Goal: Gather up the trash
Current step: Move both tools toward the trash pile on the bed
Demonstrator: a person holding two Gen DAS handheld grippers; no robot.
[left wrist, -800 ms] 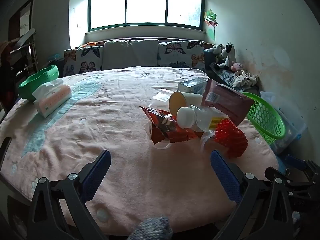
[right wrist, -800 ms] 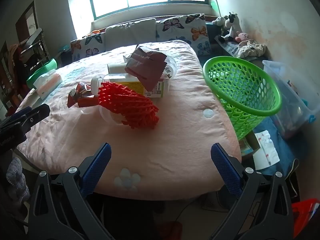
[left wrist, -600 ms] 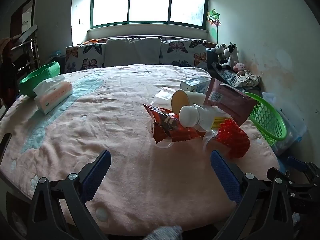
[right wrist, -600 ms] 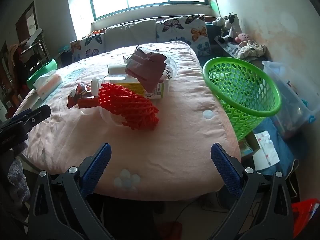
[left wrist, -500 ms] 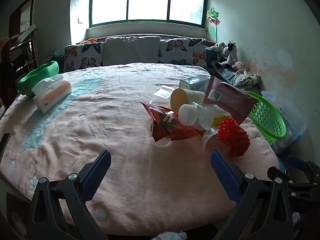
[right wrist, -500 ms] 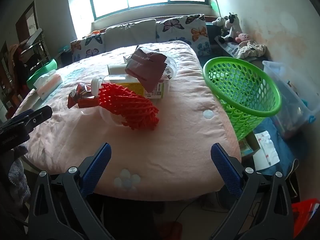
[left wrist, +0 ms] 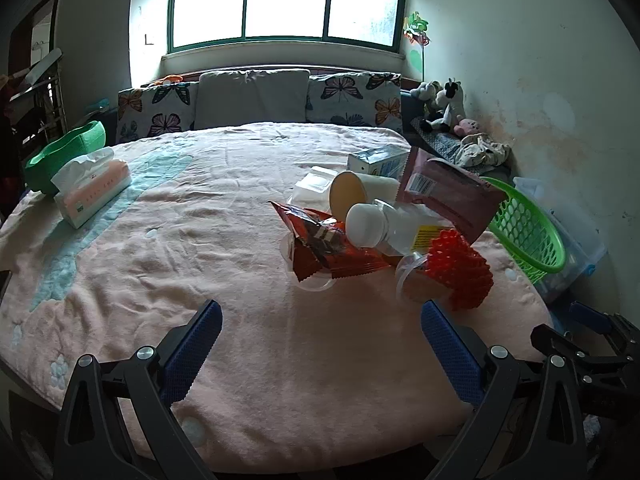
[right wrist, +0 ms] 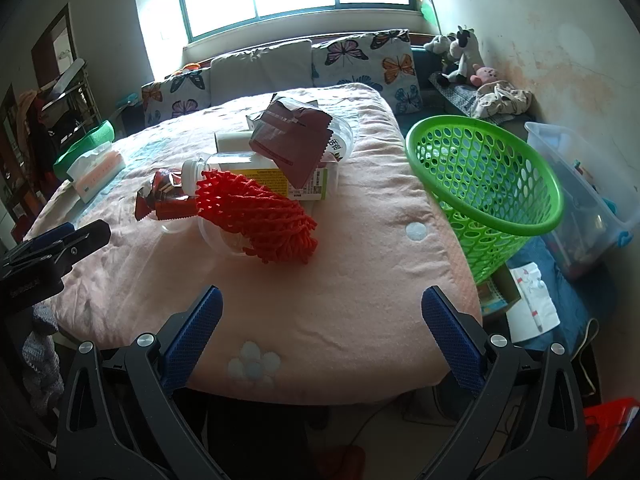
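A pile of trash lies on the pink blanket [left wrist: 200, 248]: a red foam net [left wrist: 460, 274] [right wrist: 256, 212], a red snack wrapper [left wrist: 320, 244] [right wrist: 160, 198], a clear bottle with a white cap [left wrist: 366, 226] [right wrist: 240, 168], a paper cup [left wrist: 348, 198], a maroon pouch [left wrist: 452, 196] [right wrist: 296, 140] and a small box [left wrist: 378, 162]. A green mesh basket [right wrist: 484, 184] [left wrist: 524, 232] stands off the bed's right edge. My left gripper [left wrist: 320, 340] is open and empty, short of the pile. My right gripper [right wrist: 320, 328] is open and empty over the bed's near edge.
A tissue box [left wrist: 92, 188] and a green bowl [left wrist: 64, 152] sit at the far left. Pillows [left wrist: 252, 98] line the window side. A clear storage bin [right wrist: 584, 184] and papers [right wrist: 532, 304] lie on the floor at right, with soft toys [right wrist: 460, 56] beyond.
The left wrist view has shifted slightly, bringing the pile a little nearer. The right gripper has held still. Both stay open and empty.
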